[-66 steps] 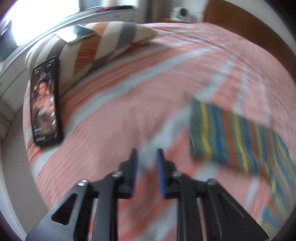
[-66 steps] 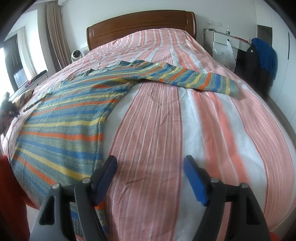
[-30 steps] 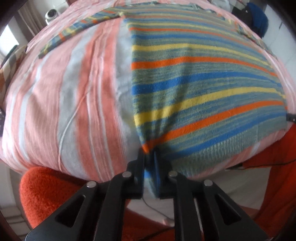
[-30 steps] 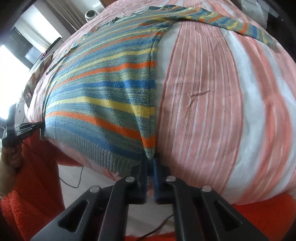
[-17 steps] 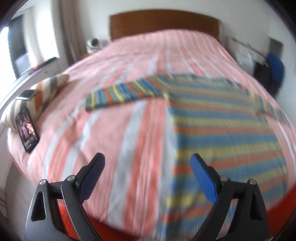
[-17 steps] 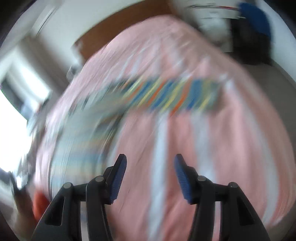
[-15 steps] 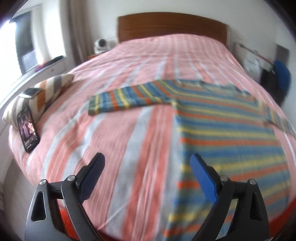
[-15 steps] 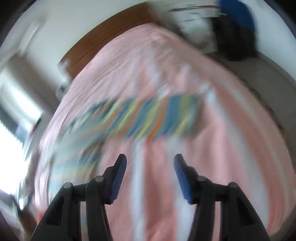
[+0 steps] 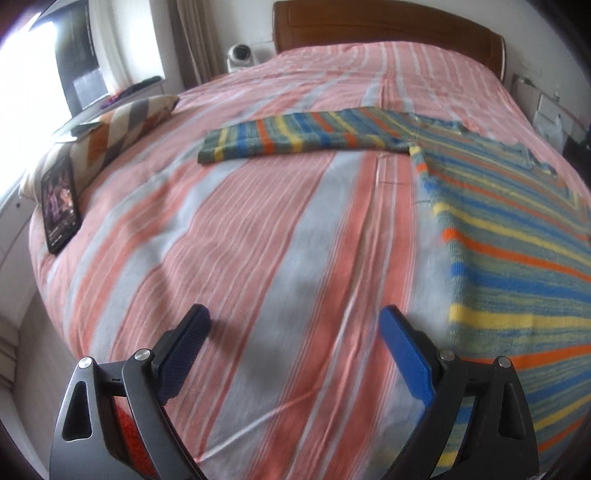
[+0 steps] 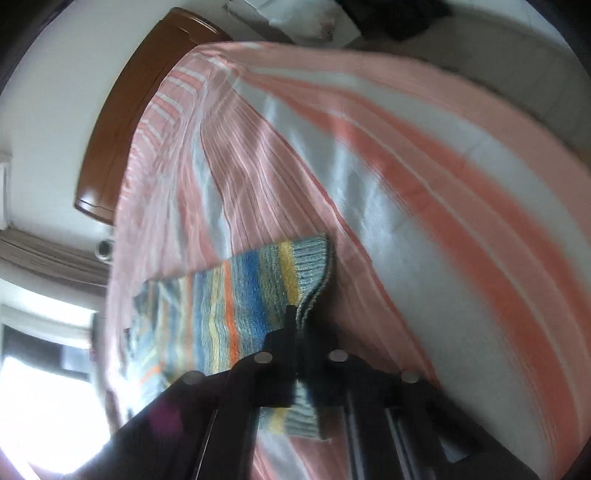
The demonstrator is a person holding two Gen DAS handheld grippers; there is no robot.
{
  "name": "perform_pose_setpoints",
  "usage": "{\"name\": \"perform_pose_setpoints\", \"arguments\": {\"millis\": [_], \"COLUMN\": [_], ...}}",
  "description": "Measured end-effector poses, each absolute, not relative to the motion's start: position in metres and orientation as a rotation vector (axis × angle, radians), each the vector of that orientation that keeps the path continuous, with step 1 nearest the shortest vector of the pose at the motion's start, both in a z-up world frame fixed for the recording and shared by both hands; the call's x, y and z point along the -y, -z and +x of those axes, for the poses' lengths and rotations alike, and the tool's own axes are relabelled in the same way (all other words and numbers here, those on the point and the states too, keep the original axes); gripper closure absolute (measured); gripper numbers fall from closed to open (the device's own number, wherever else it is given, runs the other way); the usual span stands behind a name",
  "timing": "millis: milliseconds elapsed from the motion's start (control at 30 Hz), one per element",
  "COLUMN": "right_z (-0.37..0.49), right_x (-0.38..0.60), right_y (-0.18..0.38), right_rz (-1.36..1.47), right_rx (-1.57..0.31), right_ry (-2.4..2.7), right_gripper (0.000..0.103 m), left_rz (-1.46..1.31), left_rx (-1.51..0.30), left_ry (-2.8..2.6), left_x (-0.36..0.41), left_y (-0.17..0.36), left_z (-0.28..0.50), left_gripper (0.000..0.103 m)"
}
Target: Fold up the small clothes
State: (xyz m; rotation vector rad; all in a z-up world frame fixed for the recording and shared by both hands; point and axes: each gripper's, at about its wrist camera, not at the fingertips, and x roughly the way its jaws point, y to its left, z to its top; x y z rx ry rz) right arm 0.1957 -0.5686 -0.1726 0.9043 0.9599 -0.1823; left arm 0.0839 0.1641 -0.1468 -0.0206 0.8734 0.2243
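Note:
A striped knit sweater in blue, yellow, orange and grey lies flat on the bed, its body at the right and its left sleeve stretched out across the middle. My left gripper is open and empty above the bedspread, left of the sweater's body. In the right wrist view my right gripper is shut on the cuff of the other sleeve, which lifts slightly off the bed at the ribbed end.
The bed has a pink and white striped cover and a wooden headboard. A phone leans on a striped pillow at the left edge. A small camera stands beside the headboard.
Both grippers let go of the sweater's hem and opened. The left moved up over the bed. The right swung to the far sleeve and shut on its cuff.

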Motion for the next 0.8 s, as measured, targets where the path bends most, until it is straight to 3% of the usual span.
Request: {"name": "perform_pose_setpoints", "arguments": {"millis": [133,333,533,567,633,800], "right_z": [0.208,0.264,0.323,0.332,0.347,0.333], "right_x": [0.529,0.393,0.251,0.236,0.214,0.215], "right_y": [0.106,0.018,0.016,0.023,0.044,0.069], "right_rz": [0.640,0.506,0.457,0.476,0.574,0.782], "right_rx": [-0.871,-0.811,-0.847,-0.855,-0.909,-0.893], "right_ry": [0.220,-0.098,-0.327,-0.370,-0.463,-0.525], "right_gripper": [0.101,0.101,0.098,0.092,0.037,0.033], "left_rz": [-0.006,-0.042,-0.062,-0.069,-0.078,-0.082], "left_rx": [-0.861,-0.861,-0.860,-0.863,-0.864,-0.866], "left_ry": [-0.230,-0.223,-0.225,-0.222,-0.220,-0.221], "left_x": [-0.166,-0.171,-0.178,-0.179,-0.180,-0.179], "left_y": [0.149,0.151,0.152,0.153,0.154,0.157], "left_z": [0.084,0.086,0.085,0.086,0.087,0.089], "left_gripper": [0.009,0.009,0.009,0.009,0.006,0.001]}}
